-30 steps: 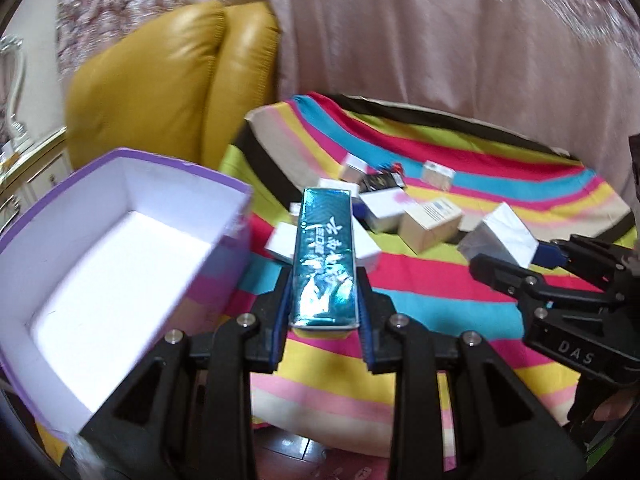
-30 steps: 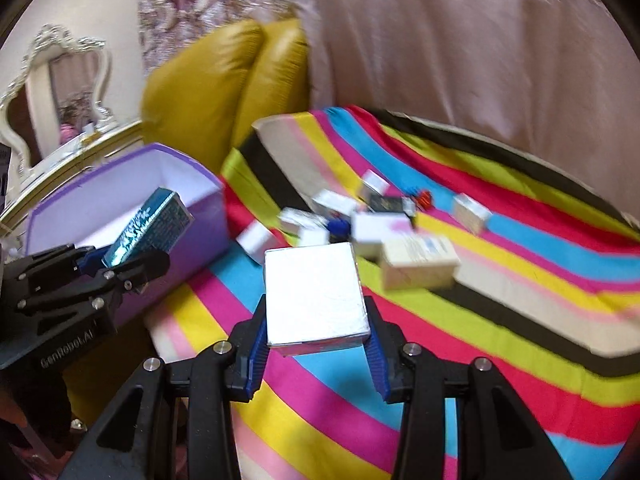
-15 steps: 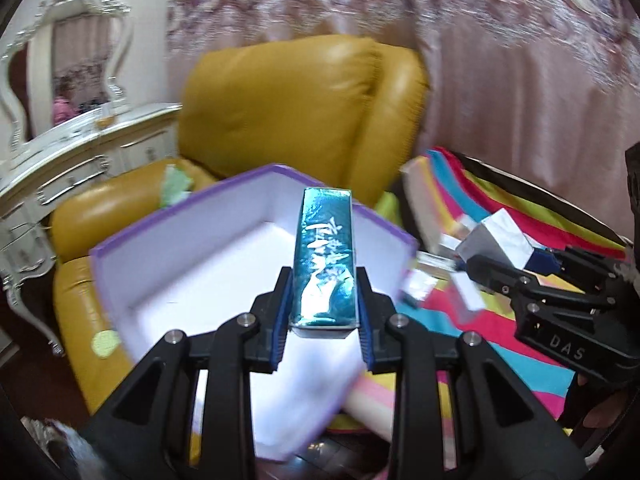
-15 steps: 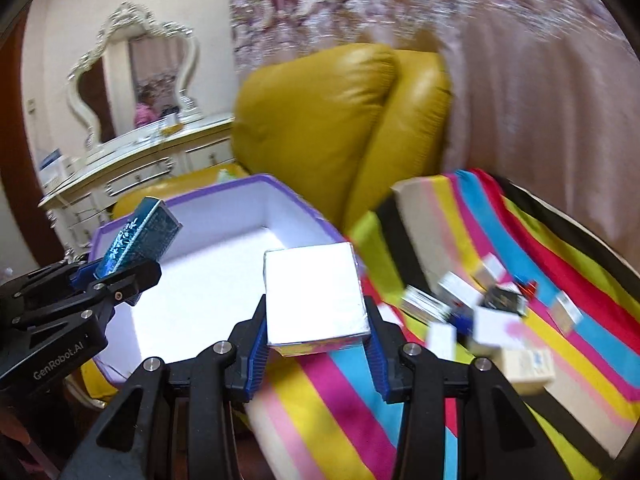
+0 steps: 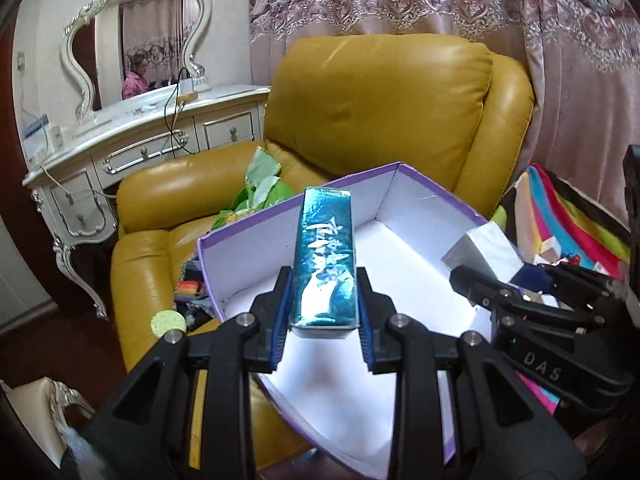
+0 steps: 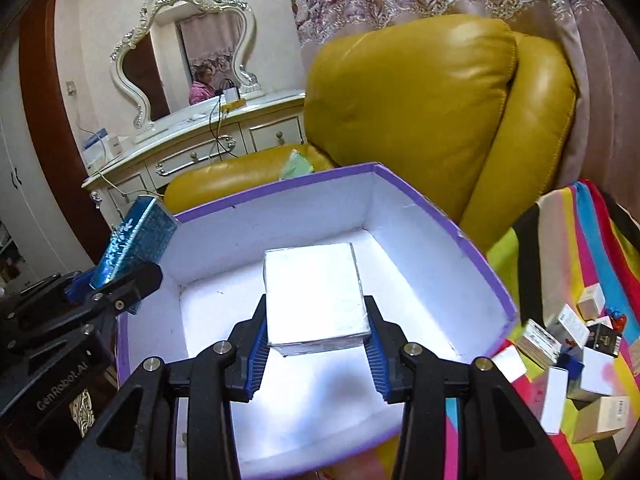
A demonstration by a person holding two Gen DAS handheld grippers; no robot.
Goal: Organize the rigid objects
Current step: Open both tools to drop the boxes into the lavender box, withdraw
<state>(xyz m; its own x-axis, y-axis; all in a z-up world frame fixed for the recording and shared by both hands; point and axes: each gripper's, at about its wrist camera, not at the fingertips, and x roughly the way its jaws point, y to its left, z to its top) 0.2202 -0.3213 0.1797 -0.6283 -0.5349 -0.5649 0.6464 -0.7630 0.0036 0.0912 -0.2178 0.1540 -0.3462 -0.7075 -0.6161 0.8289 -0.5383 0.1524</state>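
In the left wrist view, a long teal foil box is clamped between the blue pads of the left tongs, its narrow end pointing up the frame over the open purple box with the white inside. The purple box fills the centre and lower right of that frame, and it is seen resting against the yellow leather armchair. At the right edge, the right tongs are seen from the side with a silver-white box gripped at their tips. In the right wrist view, the same silver-white box is held squarely between the pads of the right tongs, above the white floor of the purple box. The left tongs and the teal box appear at the left edge, over the box's near corner. At the lower right, several small cartons are scattered on a striped cloth.
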